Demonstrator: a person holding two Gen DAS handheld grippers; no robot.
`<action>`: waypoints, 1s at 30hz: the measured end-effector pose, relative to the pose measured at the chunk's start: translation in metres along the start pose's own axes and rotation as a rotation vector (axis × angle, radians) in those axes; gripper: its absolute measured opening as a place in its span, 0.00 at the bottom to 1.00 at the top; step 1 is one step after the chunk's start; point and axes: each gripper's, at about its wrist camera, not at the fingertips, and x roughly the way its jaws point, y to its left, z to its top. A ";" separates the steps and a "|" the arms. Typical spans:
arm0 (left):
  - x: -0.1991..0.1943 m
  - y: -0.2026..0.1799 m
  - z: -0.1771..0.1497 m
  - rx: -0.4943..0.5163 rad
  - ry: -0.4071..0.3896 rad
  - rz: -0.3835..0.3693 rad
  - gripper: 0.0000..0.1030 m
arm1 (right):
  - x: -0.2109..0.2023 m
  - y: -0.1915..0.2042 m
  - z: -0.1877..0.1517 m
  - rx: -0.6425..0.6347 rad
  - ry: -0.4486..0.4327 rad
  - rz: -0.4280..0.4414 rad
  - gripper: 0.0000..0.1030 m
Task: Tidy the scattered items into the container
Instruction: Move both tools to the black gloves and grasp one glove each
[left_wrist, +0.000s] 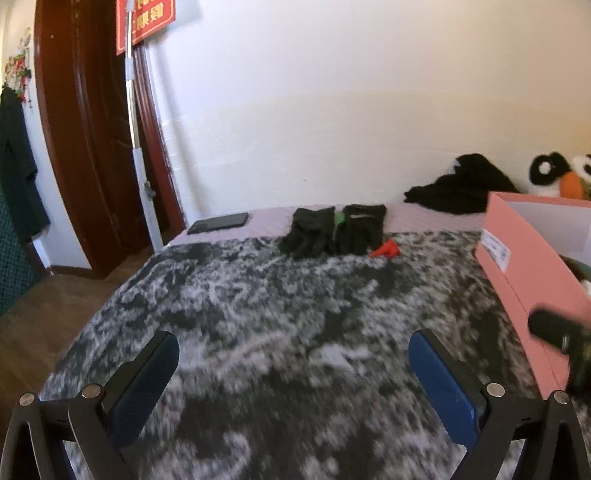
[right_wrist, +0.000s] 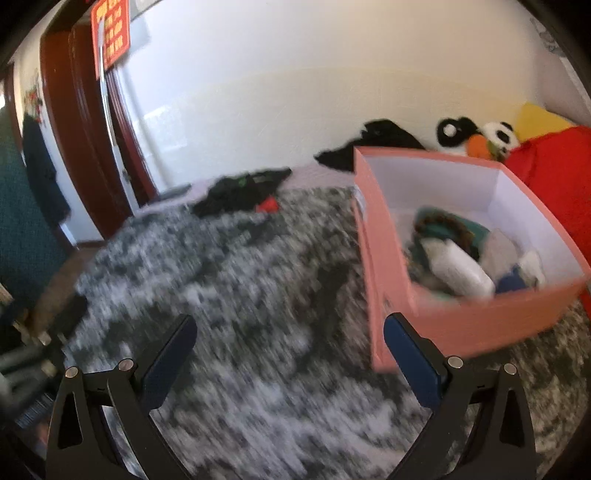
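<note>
Both my tools, left tool (left_wrist: 293, 360) and right tool (right_wrist: 290, 341), are spread wide and carry nothing. The pink box (right_wrist: 480, 325) at 2 o'clock holds several items. The gloves (left_wrist: 334, 230) and red piece (left_wrist: 386, 249) lie on the bed (left_wrist: 277, 332) at 12 o'clock, outside it. Next: reach there, close on one.
</note>
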 end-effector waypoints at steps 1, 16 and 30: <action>0.011 0.003 0.008 0.011 -0.002 0.007 1.00 | 0.010 0.004 0.013 0.005 0.001 0.008 1.00; 0.239 0.021 0.090 0.026 0.026 0.016 1.00 | 0.230 0.037 0.160 0.088 0.137 0.036 1.00; 0.402 0.003 0.099 -0.050 0.176 -0.070 1.00 | 0.401 0.041 0.174 0.170 0.284 0.097 0.83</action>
